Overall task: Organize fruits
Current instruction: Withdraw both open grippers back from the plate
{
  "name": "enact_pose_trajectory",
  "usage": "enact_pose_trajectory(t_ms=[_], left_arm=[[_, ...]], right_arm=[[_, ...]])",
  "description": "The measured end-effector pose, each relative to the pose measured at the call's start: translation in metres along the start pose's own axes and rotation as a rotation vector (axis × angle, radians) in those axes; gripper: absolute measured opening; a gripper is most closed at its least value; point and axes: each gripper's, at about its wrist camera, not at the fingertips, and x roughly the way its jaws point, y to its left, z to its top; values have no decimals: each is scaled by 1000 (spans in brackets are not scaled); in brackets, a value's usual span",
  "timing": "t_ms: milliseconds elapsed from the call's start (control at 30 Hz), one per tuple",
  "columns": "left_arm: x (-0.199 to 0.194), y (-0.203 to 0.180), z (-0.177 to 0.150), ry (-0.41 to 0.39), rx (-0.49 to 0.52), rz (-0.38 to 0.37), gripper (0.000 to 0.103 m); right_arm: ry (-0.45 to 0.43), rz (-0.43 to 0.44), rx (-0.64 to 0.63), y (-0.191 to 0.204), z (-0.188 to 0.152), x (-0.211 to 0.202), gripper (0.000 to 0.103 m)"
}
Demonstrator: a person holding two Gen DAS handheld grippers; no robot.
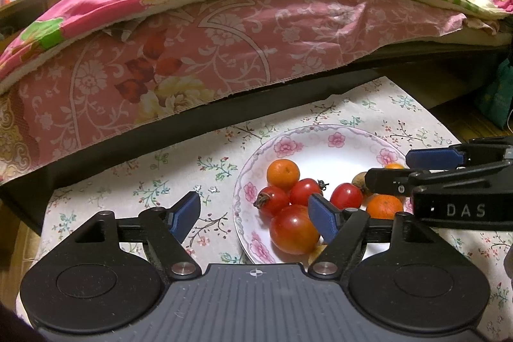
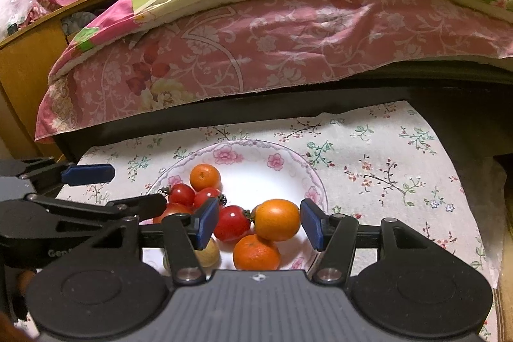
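Note:
A white plate with a pink flower rim [image 1: 320,133] [image 2: 256,149] stands on a floral cloth and holds several red tomatoes [image 1: 294,229] [image 2: 231,222], several oranges [image 1: 283,174] [image 2: 277,219] and a pale brownish fruit [image 2: 208,253]. My left gripper [image 1: 255,215] is open and empty over the plate's left rim, with its right finger over the tomatoes. My right gripper [image 2: 258,223] is open above the plate's near side, with an orange and a tomato between its fingers, untouched. In the left wrist view it comes in from the right [image 1: 410,169].
The floral cloth [image 1: 144,181] [image 2: 400,181] covers a small table. A bed with a pink floral sheet [image 1: 208,53] [image 2: 288,47] and a folded quilt stands right behind the table. A wooden cabinet [image 2: 25,63] is at the left.

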Motion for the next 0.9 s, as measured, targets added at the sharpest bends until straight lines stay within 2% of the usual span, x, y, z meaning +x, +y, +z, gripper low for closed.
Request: enact_pose_trajectory(t_ms=[467,900], left_arm=[[-14,-3,-2,-14,-8,15,85],[-48,-2,-23,-26,-62,67,102]], right_arm=[[-3,-5,28,-4,-2,-14,55],[2,-22,45,5,-27,-52,55]])
